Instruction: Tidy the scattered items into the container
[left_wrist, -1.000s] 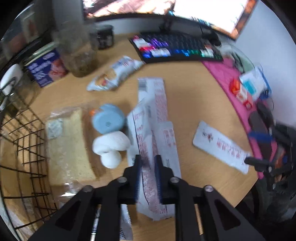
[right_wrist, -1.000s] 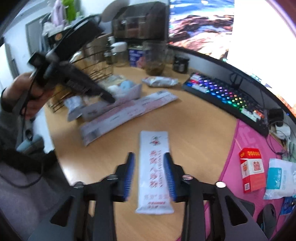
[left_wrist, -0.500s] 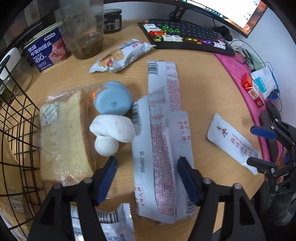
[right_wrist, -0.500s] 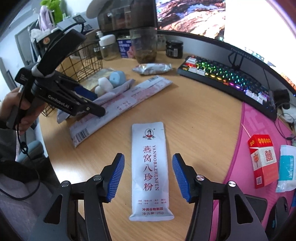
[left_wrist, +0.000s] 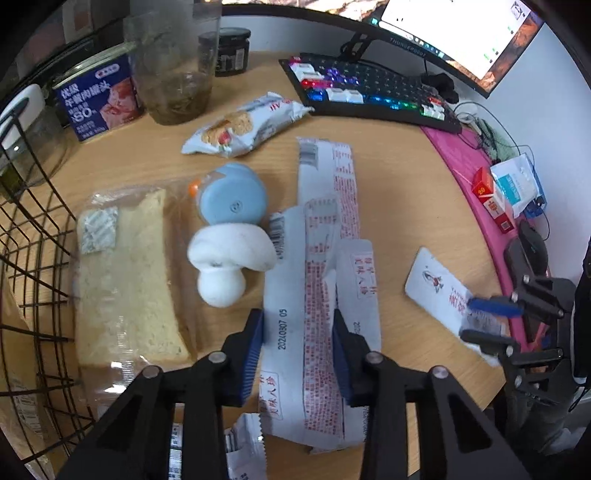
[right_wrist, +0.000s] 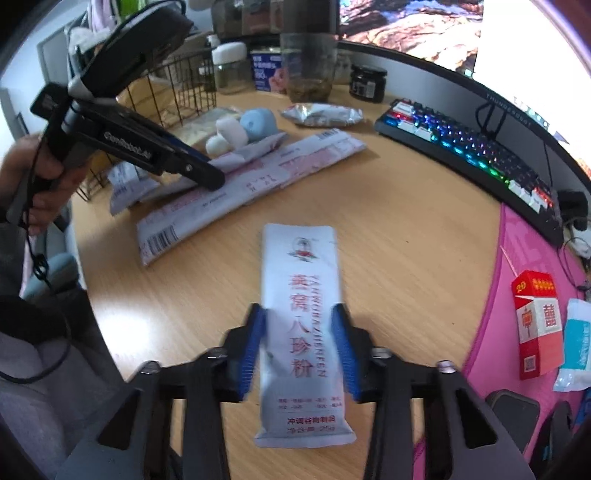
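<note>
Several long white packets with red print (left_wrist: 321, 258) lie stacked on the wooden desk. My left gripper (left_wrist: 297, 325) points down over their near end, jaws closing, and the blue pads press on the stack's sides. In the right wrist view that left gripper (right_wrist: 214, 181) rests on the long packets (right_wrist: 258, 177). My right gripper (right_wrist: 299, 321) is shut on a white sachet with red characters (right_wrist: 301, 295) lying flat on the desk. The left wrist view shows the right gripper (left_wrist: 487, 321) on the sachet (left_wrist: 436, 280). A black wire basket (left_wrist: 29, 258) stands at the left.
Bagged bread (left_wrist: 125, 277), a blue round tub (left_wrist: 232, 195), a white mushroom-shaped thing (left_wrist: 229, 254) and a snack packet (left_wrist: 247, 125) lie near the basket. A glass jar (left_wrist: 173, 74), blue tin (left_wrist: 96, 99), keyboard (left_wrist: 369, 88), pink mat (right_wrist: 517, 258) and red box (right_wrist: 535, 325) ring the desk.
Both grippers opened wide half a second ago and have closed again, the left on the long packets, the right on the sachet. The right gripper came down closer to the desk.
</note>
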